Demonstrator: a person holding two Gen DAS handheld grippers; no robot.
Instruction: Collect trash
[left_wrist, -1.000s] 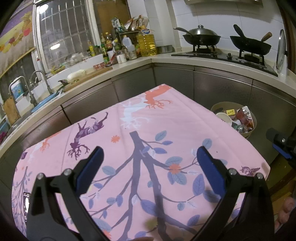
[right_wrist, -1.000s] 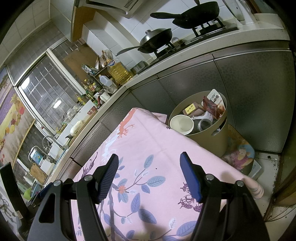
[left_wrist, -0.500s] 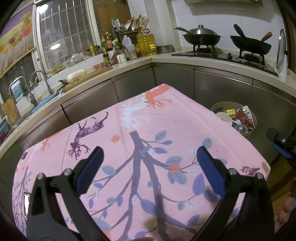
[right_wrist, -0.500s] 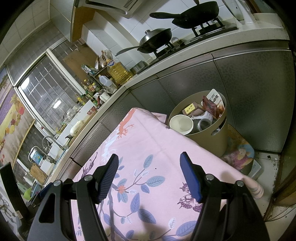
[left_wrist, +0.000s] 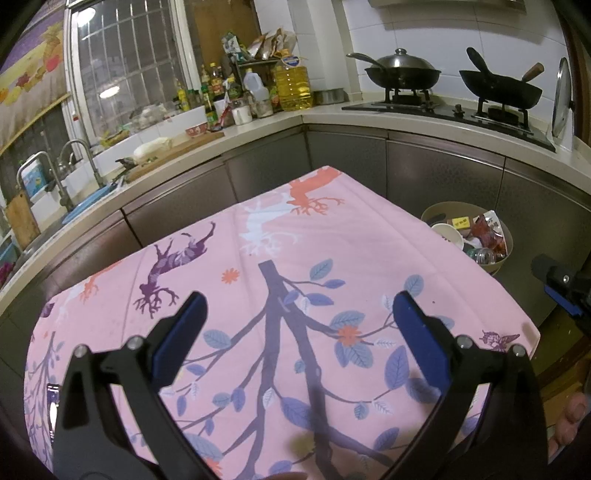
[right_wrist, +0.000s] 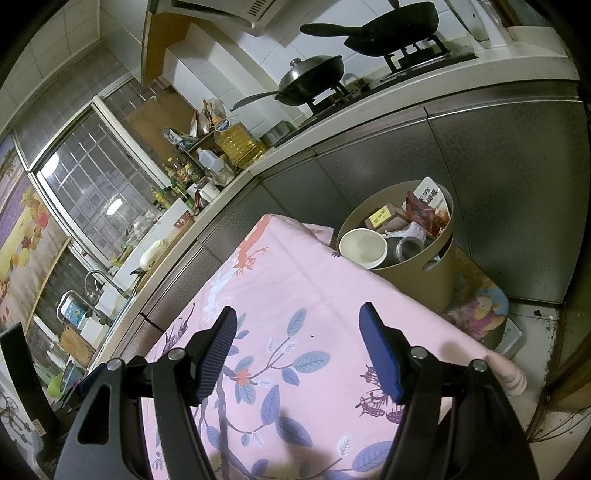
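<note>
L gripper (left_wrist: 295, 325) spread wide, empty, over the pink tablecloth (left_wrist: 332, 258); no trash on the cloth. Trash bin (left_wrist: 506, 236) sits fwd-right of it, well apart, past the cloth edge. R gripper (right_wrist: 299, 350) also spread, empty; bin (right_wrist: 417, 280) ahead-right, nearer this one, so R hand is prob. better placed.

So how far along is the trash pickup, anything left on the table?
Looks nearly done. The bin on the floor beside the table already holds a paper cup, a can and wrappers. Nothing is in hand: the left gripper and right gripper both hang over the pink tablecloth with jaws open and empty. No loose trash shows on the cloth in either view.
</note>
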